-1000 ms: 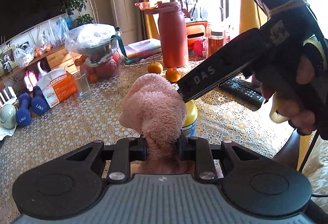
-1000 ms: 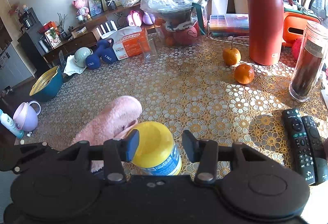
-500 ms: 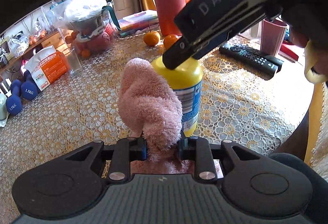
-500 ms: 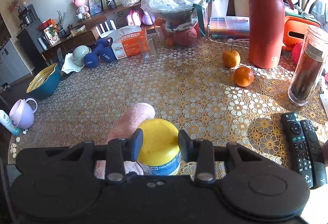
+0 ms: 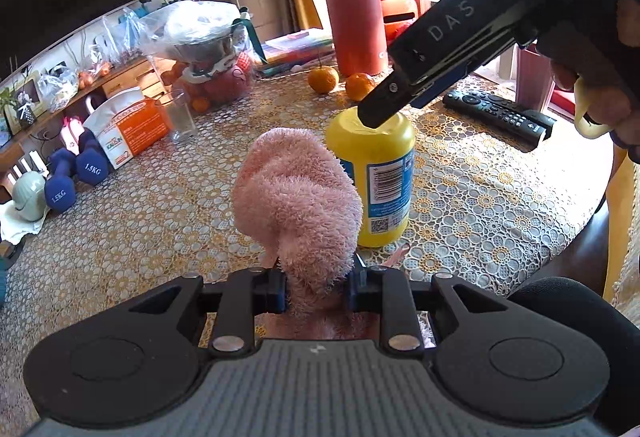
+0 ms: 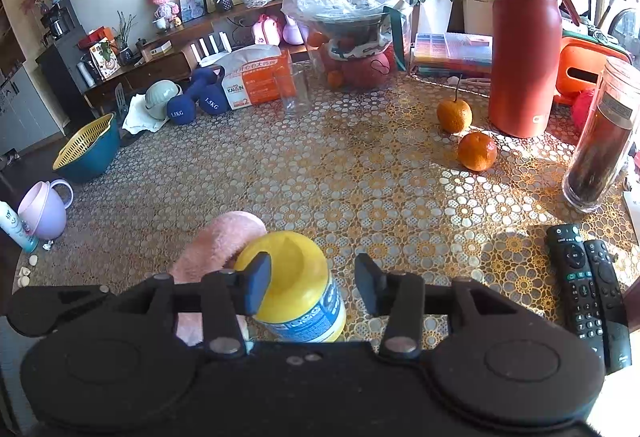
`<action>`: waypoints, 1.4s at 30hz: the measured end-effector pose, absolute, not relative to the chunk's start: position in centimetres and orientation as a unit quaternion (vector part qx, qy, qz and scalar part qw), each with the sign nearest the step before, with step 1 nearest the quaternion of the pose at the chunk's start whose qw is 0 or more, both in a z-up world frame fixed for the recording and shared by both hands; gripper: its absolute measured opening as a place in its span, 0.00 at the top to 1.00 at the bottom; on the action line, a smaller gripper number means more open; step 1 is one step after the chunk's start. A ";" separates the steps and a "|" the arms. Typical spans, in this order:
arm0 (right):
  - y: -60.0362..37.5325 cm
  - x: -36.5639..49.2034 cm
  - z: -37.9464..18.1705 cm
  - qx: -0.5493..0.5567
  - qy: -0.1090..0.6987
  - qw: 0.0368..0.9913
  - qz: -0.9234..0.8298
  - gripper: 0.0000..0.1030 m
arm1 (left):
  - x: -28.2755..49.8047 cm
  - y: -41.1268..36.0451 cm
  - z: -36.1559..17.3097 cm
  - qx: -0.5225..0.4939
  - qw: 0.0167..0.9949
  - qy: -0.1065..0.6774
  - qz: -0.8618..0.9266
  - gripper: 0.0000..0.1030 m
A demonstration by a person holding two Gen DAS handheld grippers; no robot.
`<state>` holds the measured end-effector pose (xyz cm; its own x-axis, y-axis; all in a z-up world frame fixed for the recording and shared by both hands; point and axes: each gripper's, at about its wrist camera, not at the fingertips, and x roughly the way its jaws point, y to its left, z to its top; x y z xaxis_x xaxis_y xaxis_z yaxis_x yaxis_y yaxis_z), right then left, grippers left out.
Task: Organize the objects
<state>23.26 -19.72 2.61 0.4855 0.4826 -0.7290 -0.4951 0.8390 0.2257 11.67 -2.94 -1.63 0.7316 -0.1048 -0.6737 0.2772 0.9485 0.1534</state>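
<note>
Yellow bottle (image 5: 371, 173): stood upright on the lace-patterned tablecloth (image 5: 480, 205), centre of the left wrist view and bottom centre of the right wrist view; blue label with barcode on its side.

Pink fluffy cloth (image 5: 298, 205): I held it clamped in my left gripper (image 5: 316, 283), bunched upward above the pads, lower centre of the left view. It sat just beside the bottle's left side; I could not tell whether the two touched.

Right gripper (image 6: 312, 283): it entered the left view from the upper right, its tip over the bottle's cap. In its own view the jaws were opening; the left finger (image 6: 256, 283) lay against the cap, the right one stood clear of it, with the bottle between them and not gripped.

Hand (image 5: 600, 77): seen at the right edge of the left view, wrapped around the right gripper's handle.

Other items I logged:
- Two oranges (image 6: 466, 135), right of centre in the right view, near a tall red flask (image 6: 524, 53).
- Two remote controls (image 6: 588, 289), lower right, side by side.
- Clear jar with dark contents (image 6: 600, 141), right edge.
- Empty glass (image 6: 294, 89), upper centre, beside an orange-and-white box (image 6: 256, 77).
- Two blue dumbbells (image 6: 196, 101), left of the box.
- Lilac cup (image 6: 42, 211), left edge.
</note>
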 end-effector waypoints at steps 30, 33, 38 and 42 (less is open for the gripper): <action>-19.0 22.8 2.6 -0.026 0.411 0.864 0.290 0.71 | 15.1 -6.0 -0.6 0.110 0.923 0.342 -0.138 0.76; -19.3 22.9 2.6 -0.025 0.409 0.866 0.288 0.71 | 15.6 -6.2 -1.7 0.129 0.916 0.354 -0.136 0.76; -19.3 23.1 2.5 -0.024 0.407 0.866 0.291 0.72 | 16.1 -6.3 -4.4 0.162 0.895 0.390 -0.140 0.76; -19.4 23.2 2.4 -0.021 0.408 0.866 0.289 0.72 | 14.8 -5.6 -4.1 0.155 0.901 0.383 -0.134 0.76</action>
<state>23.20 -19.37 2.44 0.4996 0.4833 -0.7189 -0.5178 0.8319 0.1994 14.77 -5.59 -4.11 0.6711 -0.1231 -0.7311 0.3603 0.9160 0.1765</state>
